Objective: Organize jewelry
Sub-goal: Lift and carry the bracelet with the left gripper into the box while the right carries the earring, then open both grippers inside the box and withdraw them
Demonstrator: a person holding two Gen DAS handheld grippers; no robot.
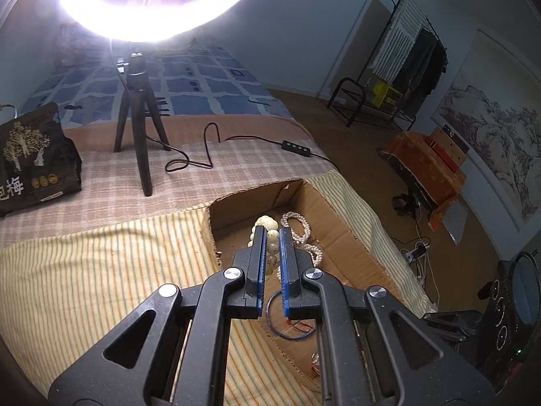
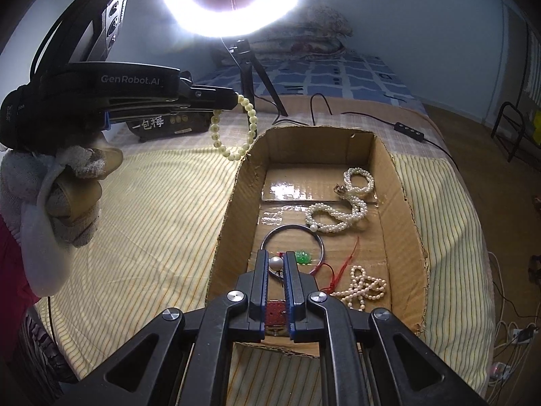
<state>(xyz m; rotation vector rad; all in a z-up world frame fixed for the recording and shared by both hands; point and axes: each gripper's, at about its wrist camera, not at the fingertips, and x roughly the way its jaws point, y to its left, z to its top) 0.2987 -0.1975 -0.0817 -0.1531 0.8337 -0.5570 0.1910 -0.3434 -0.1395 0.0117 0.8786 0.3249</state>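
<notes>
My left gripper (image 1: pixel 272 232) is shut on a cream bead bracelet (image 1: pixel 267 220), which hangs between its blue pads over the near end of an open cardboard box (image 1: pixel 324 209). In the right wrist view the left gripper (image 2: pixel 234 99) holds that bracelet (image 2: pixel 253 122) in the air just outside the box's far left corner. My right gripper (image 2: pixel 276 254) is shut on a single round pearl (image 2: pixel 275 264) with a small metal fitting, low inside the box (image 2: pixel 236 196). On the box floor lie a white pearl strand (image 2: pixel 341 209), a metal bangle (image 2: pixel 321 240), a green piece (image 2: pixel 302 256) and a pinkish pearl bunch (image 2: pixel 367 287).
The box sits on a striped cloth over a bed. A ring light on a black tripod (image 1: pixel 135 118) stands behind it, with its cable and controller (image 1: pixel 296 146) trailing right. A black bag (image 1: pixel 30 159) lies at the left. A gloved hand (image 2: pixel 67 196) holds the left gripper.
</notes>
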